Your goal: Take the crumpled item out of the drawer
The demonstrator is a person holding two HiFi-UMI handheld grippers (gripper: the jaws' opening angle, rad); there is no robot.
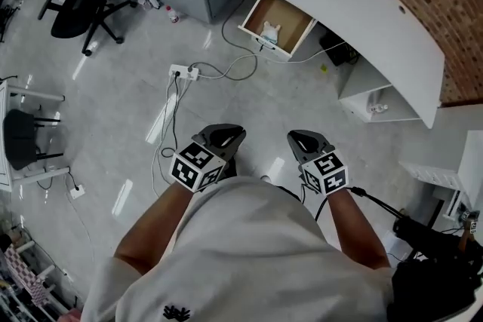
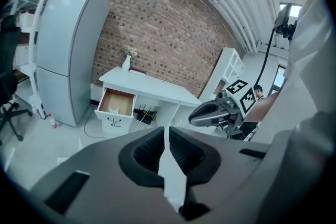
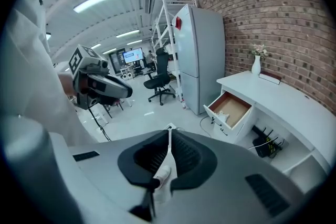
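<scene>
Both tongs are empty and well away from the work. The left tongs (image 1: 226,133) has its jaws drawn almost together, only a thin slit between the tips. The right tongs (image 1: 302,138) has its tips meeting, with nothing between them. The crumpled item (image 1: 270,32), small and white, lies in the open drawer (image 1: 290,11) under the white worktop (image 1: 362,11), near the drawer's front edge.

The step in hand looks like the approach, so the first need is to close the distance across the floor. A power strip (image 1: 183,72) and loose cable (image 1: 234,72) lie between the person and the drawer and are best stepped around. One tongs should do. The right seems the better placed, as its view looks fairly straight at the drawer mouth. Its jaws should be spread wide before it goes in. It should come down from above, clear of the drawer front, and bite the bulk of the item, not a stray fold. A soft, crumpled thing will likely give under the grip, so a firm, full closing is wise, then a straight lift out.

As to pose, both forearms are bent and held close against the body at waist height. The tongs sit side by side, near each other, pointing forward and down toward the floor.
</scene>
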